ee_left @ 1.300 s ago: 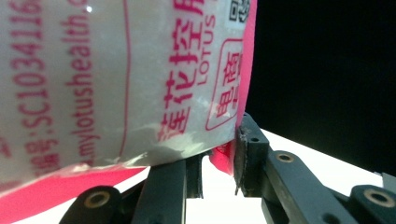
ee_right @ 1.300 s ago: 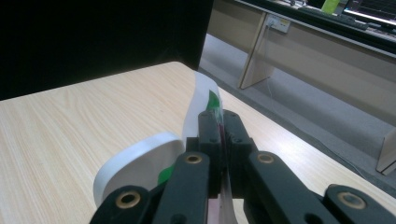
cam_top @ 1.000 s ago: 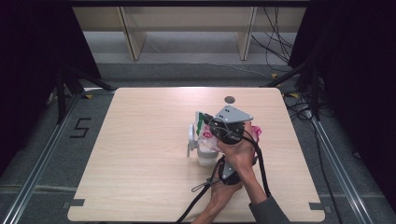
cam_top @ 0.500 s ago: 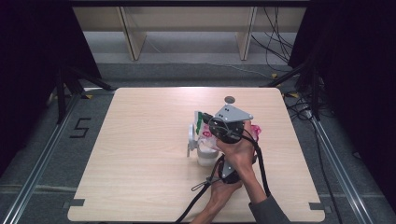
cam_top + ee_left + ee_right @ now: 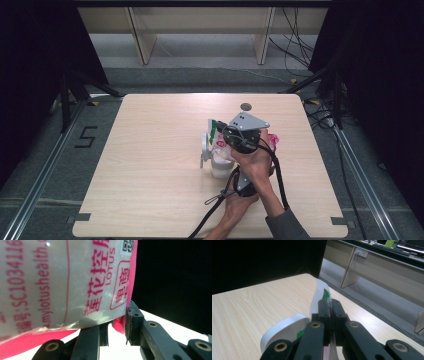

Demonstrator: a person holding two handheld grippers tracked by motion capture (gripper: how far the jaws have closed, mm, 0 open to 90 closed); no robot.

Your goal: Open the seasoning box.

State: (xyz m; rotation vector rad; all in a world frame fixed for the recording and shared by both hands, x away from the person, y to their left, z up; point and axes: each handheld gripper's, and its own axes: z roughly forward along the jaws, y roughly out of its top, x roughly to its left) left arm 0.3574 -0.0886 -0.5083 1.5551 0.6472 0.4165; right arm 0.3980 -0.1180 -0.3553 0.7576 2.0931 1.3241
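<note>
Hands (image 5: 255,167) and both grippers bunch together right of the table's (image 5: 150,165) centre in the high view, covering most of what they work on. Left gripper (image 5: 243,184) is mostly under the hands there, just the black body and trailing cable visible; its jaws can't be made out from above. Right gripper (image 5: 239,134) sits on top with its grey three-cornered plate, jaw tips hidden from above.

Packet (image 5: 62,282) in the left gripper view is cut off by the frame, white film with pink print and a pink edge, very close to the lens. Lower corner of it sits between the left gripper's (image 5: 116,326) jaws, which stand narrow with a small gap; whether the pads actually press the film is hard to tell. In the high view pink bits of the packet (image 5: 272,140) peek out beside the hands.

Right gripper (image 5: 329,306) in its own view has jaws pressed together on a thin white strip with a green mark (image 5: 322,293), a film edge; can't say if it belongs to the same packet. White jug (image 5: 220,162) stands on the table under the grippers, touching the left side of the cluster; its curved rim (image 5: 287,326) shows below the right jaws.

Count: two grippers, two hands, one packet seen, one jug, one small dark disc (image 5: 245,106) near the table's far edge, well apart.
</note>
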